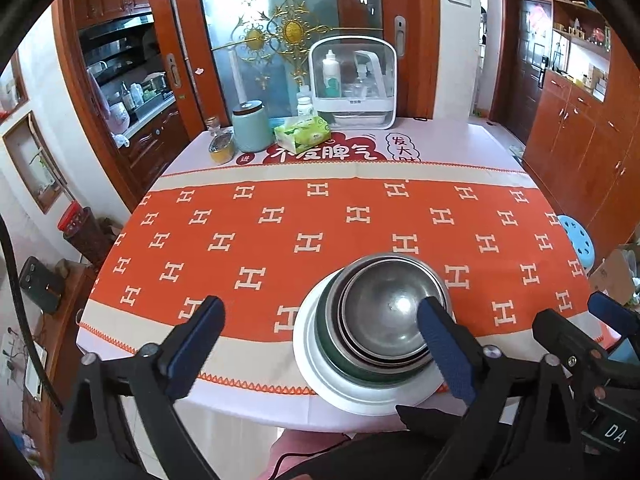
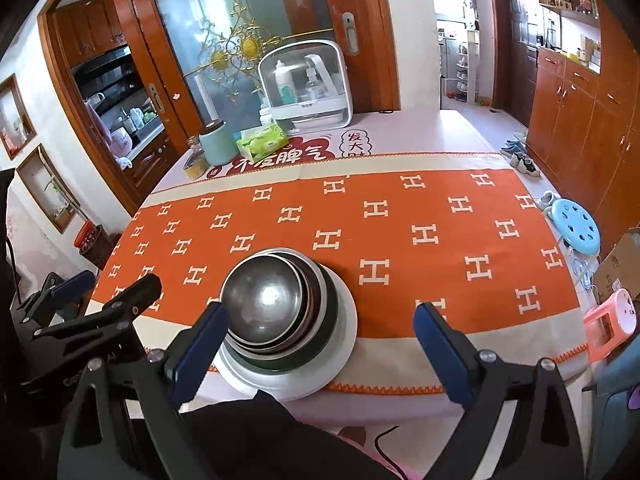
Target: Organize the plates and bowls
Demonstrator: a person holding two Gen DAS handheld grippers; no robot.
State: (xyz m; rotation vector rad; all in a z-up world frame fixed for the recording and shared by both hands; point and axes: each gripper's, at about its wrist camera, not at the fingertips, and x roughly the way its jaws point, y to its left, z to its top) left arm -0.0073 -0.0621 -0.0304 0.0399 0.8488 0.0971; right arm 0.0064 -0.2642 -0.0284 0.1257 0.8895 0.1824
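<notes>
So on the left, the left gripper (image 1: 320, 334) is hanging over the near edge of the tabletop (image 1: 360, 216) with its jaws spread wide and nothing between the pads. Its right finger (image 1: 444, 344) is overlapping the stack of steel bowls (image 1: 384, 312) in that view; can't tell if it's touching. The bowls are sitting nested on a white plate (image 1: 320, 360) near the tabletop's front edge. Further right, the right gripper (image 2: 320, 340) is also gaping open, stack sitting just inside its left finger (image 2: 200, 344).
</notes>
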